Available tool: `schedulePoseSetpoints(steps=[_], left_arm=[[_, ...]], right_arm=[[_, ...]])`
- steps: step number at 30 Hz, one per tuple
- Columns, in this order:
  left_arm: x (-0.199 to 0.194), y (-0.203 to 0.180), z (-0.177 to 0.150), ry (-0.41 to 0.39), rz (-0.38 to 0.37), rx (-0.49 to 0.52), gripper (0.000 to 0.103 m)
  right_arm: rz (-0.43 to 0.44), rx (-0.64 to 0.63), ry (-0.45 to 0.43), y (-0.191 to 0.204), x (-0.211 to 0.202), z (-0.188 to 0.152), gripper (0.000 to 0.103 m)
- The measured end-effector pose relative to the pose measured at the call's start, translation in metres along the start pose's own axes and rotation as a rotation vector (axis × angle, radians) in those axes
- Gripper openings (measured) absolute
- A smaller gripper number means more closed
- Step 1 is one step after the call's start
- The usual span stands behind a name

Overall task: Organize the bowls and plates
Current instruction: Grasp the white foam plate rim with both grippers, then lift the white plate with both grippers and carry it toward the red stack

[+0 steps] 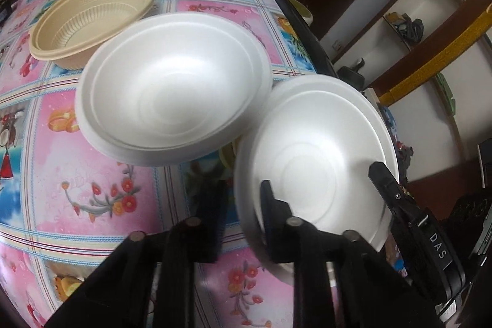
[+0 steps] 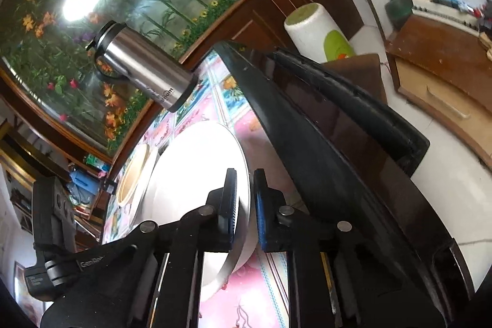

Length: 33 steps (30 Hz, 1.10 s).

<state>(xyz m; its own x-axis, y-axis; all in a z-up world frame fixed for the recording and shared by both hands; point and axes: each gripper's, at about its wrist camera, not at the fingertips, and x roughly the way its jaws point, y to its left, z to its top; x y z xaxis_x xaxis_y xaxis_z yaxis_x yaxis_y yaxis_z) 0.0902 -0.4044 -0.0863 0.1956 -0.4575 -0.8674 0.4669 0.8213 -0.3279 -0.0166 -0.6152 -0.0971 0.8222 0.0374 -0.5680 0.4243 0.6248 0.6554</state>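
Both grippers are matte black with round silver pivot pins on their linkage bars. The left gripper (image 1: 238, 205) has plain black fingers (image 1: 268, 199); the right gripper (image 2: 245, 205) carries ribbed pads, blue at three o'clock, and white "DAS" lettering.

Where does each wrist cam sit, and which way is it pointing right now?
Left wrist: on the left hand-held gripper, looking down at the floral table, tan bowl, far white bowl and near white bowl; own fingers straddle the near one's rim.
Right wrist: on the right hand-held gripper, rolled sideways, looking along the table toward the steel flask; own fingers clamp the near white bowl's rim.
Shared: near white bowl, tan bowl, steel flask, floral table.
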Motion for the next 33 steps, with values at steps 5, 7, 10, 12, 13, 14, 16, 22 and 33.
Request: schedulePoseSetpoints(steps=[5, 7, 10, 12, 13, 14, 16, 22, 33], left_arm=[[-0.004, 0.003, -0.007, 0.004, -0.006, 0.015, 0.011], [-0.006, 0.006, -0.010, 0.011, -0.014, 0.011, 0.011], [-0.014, 0.011, -0.017, 0.014, -0.018, 0.014, 0.011], [-0.019, 0.016, -0.022, 0.016, -0.019, 0.007, 0.011], [-0.021, 0.019, -0.024, 0.016, -0.017, 0.004, 0.011], [-0.024, 0.024, -0.026, 0.015, -0.013, 0.000, 0.011], [-0.030, 0.035, -0.032, 0.016, -0.008, -0.012, 0.011], [-0.050, 0.070, -0.054, 0.000, 0.001, -0.042, 0.011], [-0.106, 0.157, -0.090, -0.080, 0.050, -0.157, 0.011]], right_arm=[[-0.016, -0.066, -0.011, 0.010, -0.002, -0.003, 0.009], [0.005, -0.050, -0.002, 0.008, -0.002, -0.003, 0.009], [0.023, -0.044, 0.020, 0.008, -0.003, -0.007, 0.009], [0.024, -0.056, 0.010, 0.013, -0.007, -0.012, 0.009], [0.035, -0.052, 0.009, 0.014, -0.009, -0.015, 0.009], [0.045, -0.045, 0.012, 0.016, -0.010, -0.019, 0.009], [0.048, -0.040, 0.030, 0.021, -0.010, -0.030, 0.009], [0.046, -0.026, 0.104, 0.043, -0.007, -0.059, 0.007], [0.072, -0.040, 0.333, 0.108, 0.025, -0.106, 0.007]])
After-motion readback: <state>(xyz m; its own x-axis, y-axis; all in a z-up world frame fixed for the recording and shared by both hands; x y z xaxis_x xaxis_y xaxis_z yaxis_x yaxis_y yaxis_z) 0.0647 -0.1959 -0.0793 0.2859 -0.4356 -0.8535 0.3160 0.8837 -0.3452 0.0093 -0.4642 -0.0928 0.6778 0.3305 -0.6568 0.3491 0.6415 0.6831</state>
